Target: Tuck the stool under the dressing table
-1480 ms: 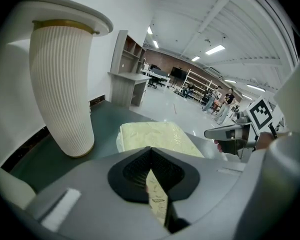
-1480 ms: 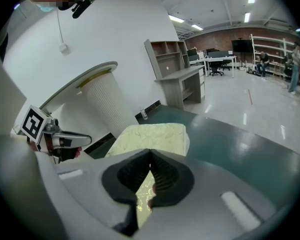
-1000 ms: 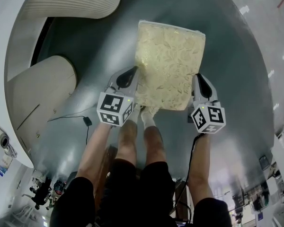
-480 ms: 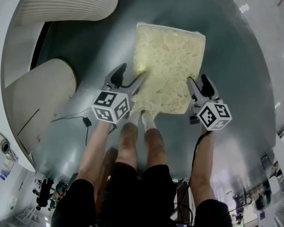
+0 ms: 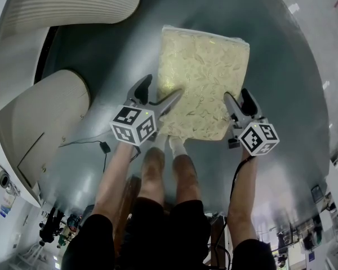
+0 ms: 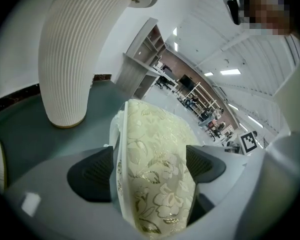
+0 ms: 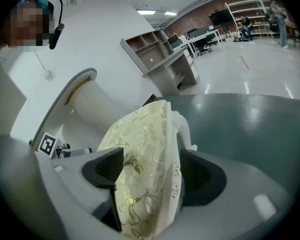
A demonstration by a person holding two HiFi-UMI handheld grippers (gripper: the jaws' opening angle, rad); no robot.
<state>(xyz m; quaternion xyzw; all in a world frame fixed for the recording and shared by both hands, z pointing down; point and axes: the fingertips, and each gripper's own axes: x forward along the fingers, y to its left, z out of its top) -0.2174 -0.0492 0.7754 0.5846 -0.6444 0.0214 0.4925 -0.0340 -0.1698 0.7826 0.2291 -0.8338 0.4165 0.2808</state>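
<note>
— Where does the cream floral-cushioned square stool [image 5: 205,77] stand?
— On the grey glossy floor [image 5: 281,94], right of the white ribbed dressing-table column [image 5: 73,4]. The cream rounded cabinet [image 5: 45,117] sits left, nearer the person's legs [image 5: 166,167].

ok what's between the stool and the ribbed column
Only bare grey floor lies between the stool and the ribbed column. The head view shows it, and the left gripper view agrees.
</note>
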